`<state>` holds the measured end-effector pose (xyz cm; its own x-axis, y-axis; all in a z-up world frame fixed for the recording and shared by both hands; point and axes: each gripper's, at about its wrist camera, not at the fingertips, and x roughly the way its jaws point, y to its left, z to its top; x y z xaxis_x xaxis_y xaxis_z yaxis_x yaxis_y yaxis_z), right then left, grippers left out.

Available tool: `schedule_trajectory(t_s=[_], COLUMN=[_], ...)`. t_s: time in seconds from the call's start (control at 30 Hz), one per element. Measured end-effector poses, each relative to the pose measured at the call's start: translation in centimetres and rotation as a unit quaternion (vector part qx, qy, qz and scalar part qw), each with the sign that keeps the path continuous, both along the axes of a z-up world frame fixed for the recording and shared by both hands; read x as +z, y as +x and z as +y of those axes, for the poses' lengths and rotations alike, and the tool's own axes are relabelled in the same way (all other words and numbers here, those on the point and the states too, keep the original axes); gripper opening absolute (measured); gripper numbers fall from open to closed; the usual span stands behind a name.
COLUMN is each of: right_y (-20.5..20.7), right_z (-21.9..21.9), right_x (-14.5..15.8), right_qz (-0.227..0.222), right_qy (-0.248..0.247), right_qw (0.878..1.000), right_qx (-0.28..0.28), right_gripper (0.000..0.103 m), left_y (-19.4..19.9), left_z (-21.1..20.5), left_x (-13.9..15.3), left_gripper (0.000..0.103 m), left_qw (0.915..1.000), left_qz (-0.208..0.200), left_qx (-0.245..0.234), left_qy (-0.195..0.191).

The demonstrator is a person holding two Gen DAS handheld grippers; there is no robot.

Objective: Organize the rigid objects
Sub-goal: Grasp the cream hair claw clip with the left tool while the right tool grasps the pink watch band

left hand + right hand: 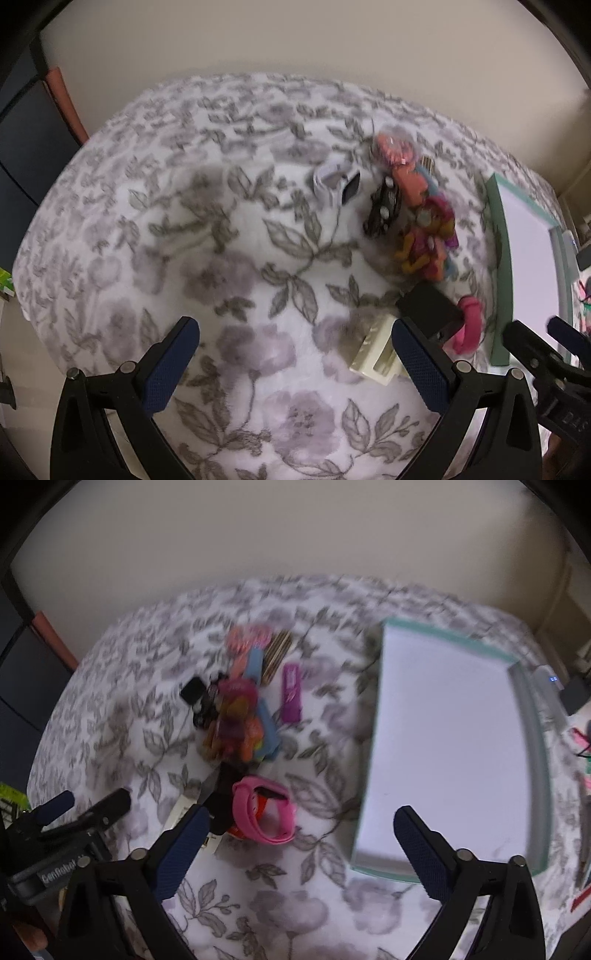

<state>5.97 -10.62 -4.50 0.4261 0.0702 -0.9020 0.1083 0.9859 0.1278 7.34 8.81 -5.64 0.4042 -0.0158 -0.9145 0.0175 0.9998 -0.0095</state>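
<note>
A pile of small rigid things lies on the flowered bedspread (pixel 229 236). It holds a black toy car (pixel 382 208), colourful plastic toys (pixel 424 236) (pixel 238 716), a white and black item (pixel 338 181), a purple stick (pixel 291 692) and a pink watch (pixel 264 810) (pixel 467 325). A cream box (pixel 376 350) and a black block (pixel 430 308) lie by my left gripper's right finger. A teal-rimmed white tray (pixel 443 738) (pixel 524 258) is on the right. My left gripper (pixel 295 363) (pixel 85 805) is open over bare cloth. My right gripper (pixel 301 849) (pixel 546 334) is open, between the watch and the tray.
A beige wall rises behind the bed. Dark furniture (pixel 22 147) stands at the far left. Beyond the tray, at the right edge, sit a white device with blue lights (pixel 550 681), a black box (pixel 574 696) and some pens (pixel 583 812). Both views are blurred.
</note>
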Motion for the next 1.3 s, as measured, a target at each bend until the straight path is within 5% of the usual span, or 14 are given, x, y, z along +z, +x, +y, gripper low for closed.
schedule_trajectory(t_s=[0.47, 0.9, 1.3], right_y=[1.7, 1.9, 1.9], right_z=[1.0, 1.4, 1.1], right_x=[-3.2, -3.9, -4.4], right_qz=[0.039, 0.043, 0.047], right_qy=[0.021, 0.054, 0.064], right_qw=[0.999, 0.997, 0.996], right_qx=[0.019, 0.036, 0.032], right_gripper=[0.083, 0.051, 0.027], left_y=[-0.4, -0.6, -0.2], left_z=[-1.9, -5.2, -7.9], left_x=[-3.2, -4.4, -5.1], left_gripper=[0.103, 0.099, 0.060], left_qw=[0.9972, 0.9915, 0.9816], left_qz=[0.041, 0.052, 0.062], left_qx=[-0.057, -0.116, -0.174], left_qy=[-0.022, -0.026, -0.049])
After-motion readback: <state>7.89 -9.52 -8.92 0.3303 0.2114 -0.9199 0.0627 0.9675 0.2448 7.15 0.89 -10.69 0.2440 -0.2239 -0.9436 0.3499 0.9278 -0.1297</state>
